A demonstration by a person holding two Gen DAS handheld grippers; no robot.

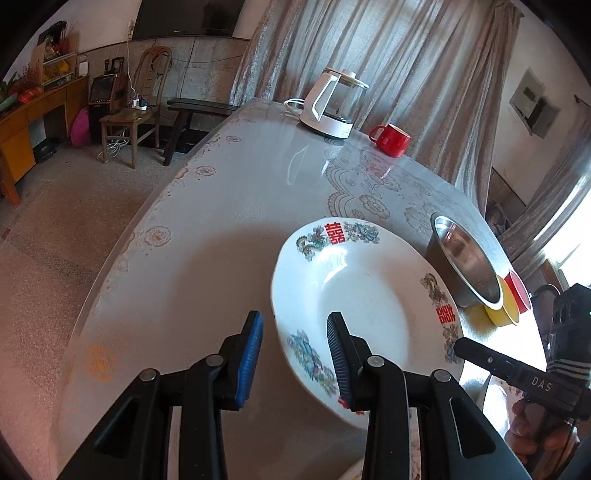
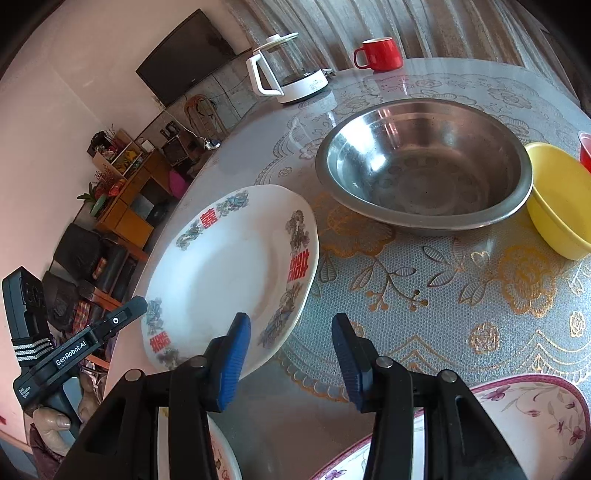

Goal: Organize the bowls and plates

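Pale curtains [image 1: 388, 55] hang across the upper centre of the left wrist view. A dark wall-mounted screen [image 1: 188, 16] sits at top left. Below it stand a wooden chair [image 1: 129, 118], a dark bench [image 1: 195, 110] and an orange-brown cabinet [image 1: 26, 122] on speckled floor [image 1: 55, 221]. Daylight enters at right edge.

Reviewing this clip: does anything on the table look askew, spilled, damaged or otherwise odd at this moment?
One thing: the white plate with red characters sits at the table's near edge, seemingly tilted with part of its rim past the edge, though the fisheye view makes that uncertain. The steel bowl and yellow bowl sit upright. No spills or breakage visible.
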